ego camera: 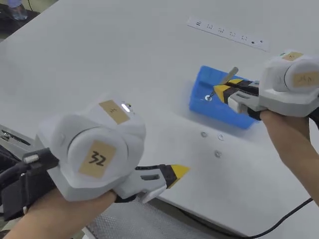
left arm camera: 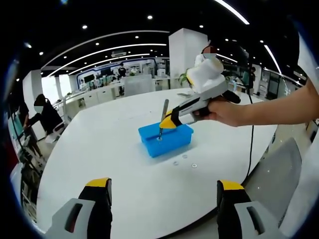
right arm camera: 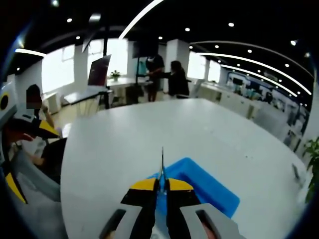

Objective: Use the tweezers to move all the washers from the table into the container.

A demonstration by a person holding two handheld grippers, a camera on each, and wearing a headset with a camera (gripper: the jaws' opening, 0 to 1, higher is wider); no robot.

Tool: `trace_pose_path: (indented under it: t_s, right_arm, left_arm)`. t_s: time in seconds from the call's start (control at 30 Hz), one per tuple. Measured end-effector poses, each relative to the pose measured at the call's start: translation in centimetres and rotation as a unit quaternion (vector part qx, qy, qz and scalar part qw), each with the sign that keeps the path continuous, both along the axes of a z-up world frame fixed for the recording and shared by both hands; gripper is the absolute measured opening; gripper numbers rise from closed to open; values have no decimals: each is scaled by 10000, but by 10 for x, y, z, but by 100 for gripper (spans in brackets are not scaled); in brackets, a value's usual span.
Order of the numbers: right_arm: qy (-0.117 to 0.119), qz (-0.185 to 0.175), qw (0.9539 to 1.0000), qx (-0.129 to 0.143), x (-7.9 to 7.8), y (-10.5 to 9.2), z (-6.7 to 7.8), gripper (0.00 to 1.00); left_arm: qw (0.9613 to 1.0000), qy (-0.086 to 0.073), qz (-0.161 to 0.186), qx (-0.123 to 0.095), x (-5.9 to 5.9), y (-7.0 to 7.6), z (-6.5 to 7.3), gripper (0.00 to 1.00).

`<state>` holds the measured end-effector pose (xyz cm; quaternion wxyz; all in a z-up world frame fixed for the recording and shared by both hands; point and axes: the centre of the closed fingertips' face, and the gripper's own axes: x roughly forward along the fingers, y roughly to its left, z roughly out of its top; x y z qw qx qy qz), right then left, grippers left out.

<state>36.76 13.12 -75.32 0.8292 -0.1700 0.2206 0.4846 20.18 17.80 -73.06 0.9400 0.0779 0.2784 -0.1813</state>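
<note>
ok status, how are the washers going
Right gripper shut on tweezers, tip in blue container by a washer. Left gripper open, idle. Three washers on table. Nothing in the way.

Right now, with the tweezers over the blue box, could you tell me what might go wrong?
The washer at the tip of the tweezers sits near the wall of the container; released carelessly, it might bounce out. Three more washers lie on the table close beside the container; the right gripper reaching for them could nudge it.
</note>
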Motion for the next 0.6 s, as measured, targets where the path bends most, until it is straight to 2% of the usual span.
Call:
trace_pose_path:
  t_s: [0.23, 0.6]
  right_arm:
    - [-16, -59, 9999, -151, 14, -1, -16, 3]
    - [182, -72, 9990, -407, 25, -3, -41, 3]
  left_arm:
    - [10000, 16, 19, 22, 1, 3, -1, 88]
    - [10000, 59, 46, 50, -1, 5, -3, 88]
